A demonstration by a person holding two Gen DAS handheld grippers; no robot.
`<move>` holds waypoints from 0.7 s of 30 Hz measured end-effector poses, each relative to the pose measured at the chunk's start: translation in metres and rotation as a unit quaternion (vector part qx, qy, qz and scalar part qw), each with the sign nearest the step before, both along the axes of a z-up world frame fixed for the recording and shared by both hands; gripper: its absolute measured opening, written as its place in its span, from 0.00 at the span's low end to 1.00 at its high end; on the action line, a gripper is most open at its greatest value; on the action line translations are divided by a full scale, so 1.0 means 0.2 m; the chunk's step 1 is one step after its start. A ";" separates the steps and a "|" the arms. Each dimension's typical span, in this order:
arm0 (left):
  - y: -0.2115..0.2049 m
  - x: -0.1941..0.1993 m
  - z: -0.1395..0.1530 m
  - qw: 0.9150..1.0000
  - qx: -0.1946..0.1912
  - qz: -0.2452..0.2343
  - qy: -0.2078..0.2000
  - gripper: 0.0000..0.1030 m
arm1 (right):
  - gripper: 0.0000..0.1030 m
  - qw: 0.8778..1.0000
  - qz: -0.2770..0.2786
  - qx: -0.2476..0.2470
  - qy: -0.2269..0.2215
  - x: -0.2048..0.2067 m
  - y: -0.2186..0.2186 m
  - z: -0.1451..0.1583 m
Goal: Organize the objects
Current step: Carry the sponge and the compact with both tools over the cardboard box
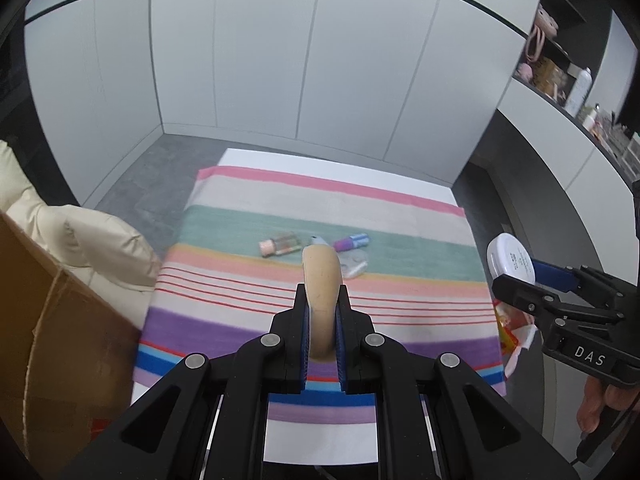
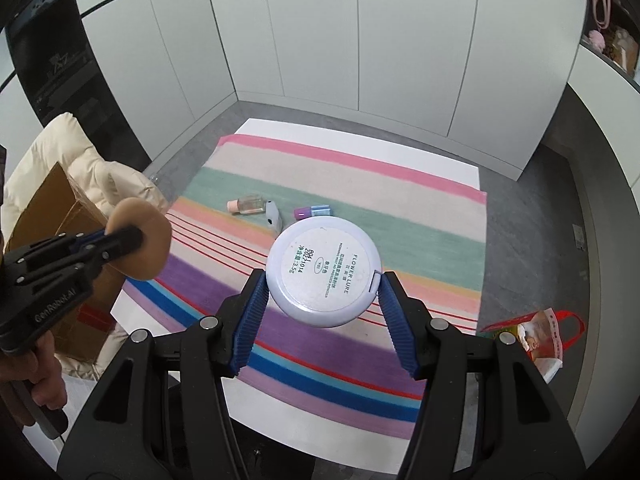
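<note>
Gripping a tan makeup sponge (image 1: 321,292) edge-on, left tongs (image 1: 323,320) nearly closed, blue ribbed pads pressed to both flat sides, held above the striped cloth (image 1: 248,312). Clamping a round white compact (image 2: 323,271) by its rim, right tongs (image 2: 322,312) spread wide, pads at the 9 and 3 o'clock edges. Printed on the compact's label: "FLOWER LURE", "2021014", "R041" as far as legible, plus small Chinese text too fine to read. Marked "DAS" on the right tongs' body in the left wrist view; "GenRobot.AI" on the left tongs' body in the right wrist view. Lying on the cloth's green stripe at 12 o'clock from the compact: a clear bottle with a pink cap (image 2: 247,205), a white tube (image 2: 273,218), a purple-and-blue tube (image 2: 313,211). Standing at 9 o'clock off the surface (image 2: 256,128), a cardboard box (image 2: 52,216); at 4 o'clock on the floor, a red bag (image 2: 540,336).
</note>
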State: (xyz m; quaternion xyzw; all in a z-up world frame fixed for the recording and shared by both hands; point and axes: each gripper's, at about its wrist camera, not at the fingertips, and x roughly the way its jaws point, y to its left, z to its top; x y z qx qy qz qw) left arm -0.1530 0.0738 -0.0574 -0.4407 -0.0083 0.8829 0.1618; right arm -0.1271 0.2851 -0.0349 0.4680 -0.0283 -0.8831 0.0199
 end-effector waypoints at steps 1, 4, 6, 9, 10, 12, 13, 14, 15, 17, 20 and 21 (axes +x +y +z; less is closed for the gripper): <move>-0.02 0.00 0.00 1.000 0.002 0.003 0.004 0.11 | 0.58 1.000 0.002 -0.002 -0.001 -0.02 -0.02 0.00; -0.10 -0.03 -0.01 1.000 0.000 0.019 0.006 0.11 | 0.58 1.000 0.008 -0.021 -0.005 -0.05 -0.07 -0.01; -0.16 -0.04 -0.01 0.999 0.002 0.032 0.006 0.11 | 0.58 1.000 0.015 -0.020 0.001 -0.08 -0.12 0.00; -0.24 -0.06 0.00 0.999 0.005 0.047 0.007 0.11 | 0.58 0.999 0.024 -0.042 0.001 -0.11 -0.18 0.00; -0.26 -0.06 0.00 0.999 0.005 0.050 0.008 0.11 | 0.58 0.998 0.026 -0.050 -0.001 -0.12 -0.20 -0.01; -0.31 -0.06 0.01 0.998 0.005 0.057 0.010 0.11 | 0.58 0.998 0.031 -0.051 -0.006 -0.14 -0.25 -0.02; -0.33 -0.06 0.01 0.998 0.006 0.060 0.011 0.11 | 0.58 0.998 0.034 -0.051 -0.007 -0.15 -0.27 -0.02; -0.36 -0.06 0.01 0.998 0.006 0.063 0.012 0.11 | 0.58 0.998 0.039 -0.052 -0.008 -0.16 -0.30 -0.02; -0.38 -0.06 0.01 0.998 0.005 0.067 0.014 0.11 | 0.58 0.998 0.042 -0.053 -0.008 -0.17 -0.32 -0.02; -0.42 -0.05 0.01 0.997 0.002 0.073 0.017 0.11 | 0.58 0.997 0.050 -0.054 -0.007 -0.19 -0.38 -0.02; -0.51 -0.04 0.01 0.996 0.003 0.085 0.017 0.11 | 0.58 0.997 0.060 -0.049 -0.007 -0.22 -0.45 -0.03; -0.53 -0.04 0.01 0.996 0.003 0.089 0.018 0.11 | 0.58 0.997 0.062 -0.048 -0.007 -0.22 -0.47 -0.02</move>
